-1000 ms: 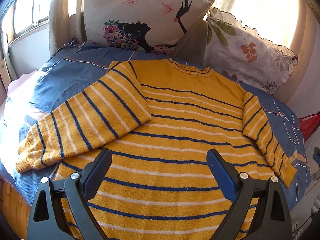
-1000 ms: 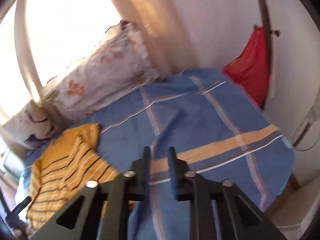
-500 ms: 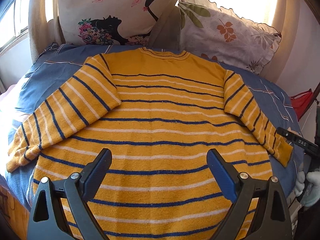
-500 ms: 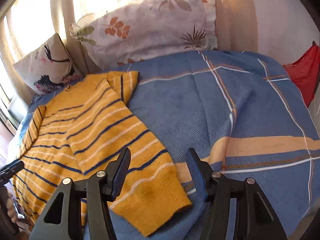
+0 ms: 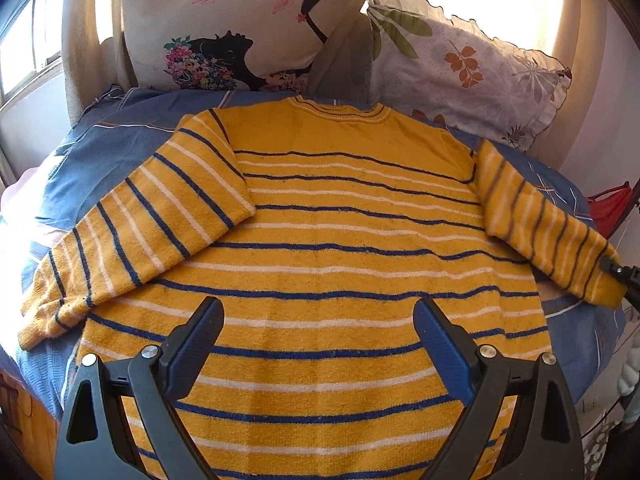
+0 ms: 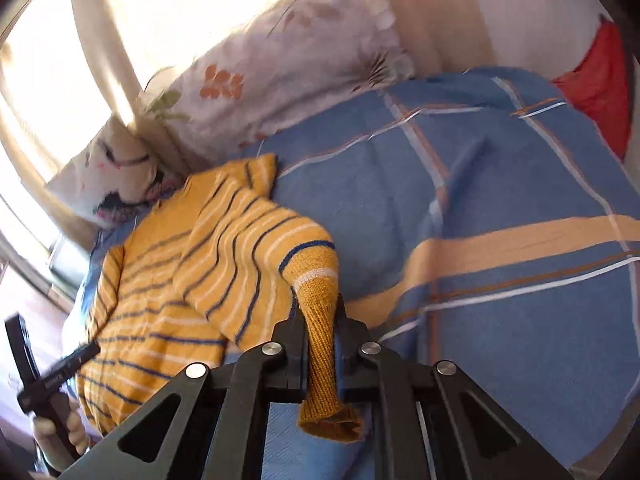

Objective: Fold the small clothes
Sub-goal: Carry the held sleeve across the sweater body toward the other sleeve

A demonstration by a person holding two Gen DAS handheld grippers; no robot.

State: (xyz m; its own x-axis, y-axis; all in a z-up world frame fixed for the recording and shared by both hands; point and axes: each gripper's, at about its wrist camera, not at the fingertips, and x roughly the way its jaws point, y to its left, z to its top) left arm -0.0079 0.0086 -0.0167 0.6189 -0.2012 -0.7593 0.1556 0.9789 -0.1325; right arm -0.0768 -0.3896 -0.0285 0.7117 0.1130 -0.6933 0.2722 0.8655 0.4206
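A yellow sweater (image 5: 340, 248) with blue and white stripes lies flat, front up, on the blue checked blanket (image 6: 500, 184). Its left sleeve (image 5: 132, 236) is spread out to the side. My left gripper (image 5: 316, 306) hovers open over the lower body of the sweater, with nothing between its fingers. At the right, my right gripper (image 6: 322, 322) has its jaws closing on the cuff of the right sleeve (image 6: 320, 300); the pads pinch the knit and the cuff end hangs out behind them. From the left wrist view, its tip (image 5: 618, 272) shows at that cuff.
Two printed pillows (image 5: 240, 28) (image 5: 460, 64) lean against the curtain behind the sweater. A red bag (image 6: 596, 80) hangs by the wall at the right. A hand (image 6: 60, 428) holds the left gripper at the bed's near edge.
My right gripper came down over the right sleeve's cuff and closed on it; the sleeve end now stands lifted off the blanket. The left gripper stayed open over the sweater.
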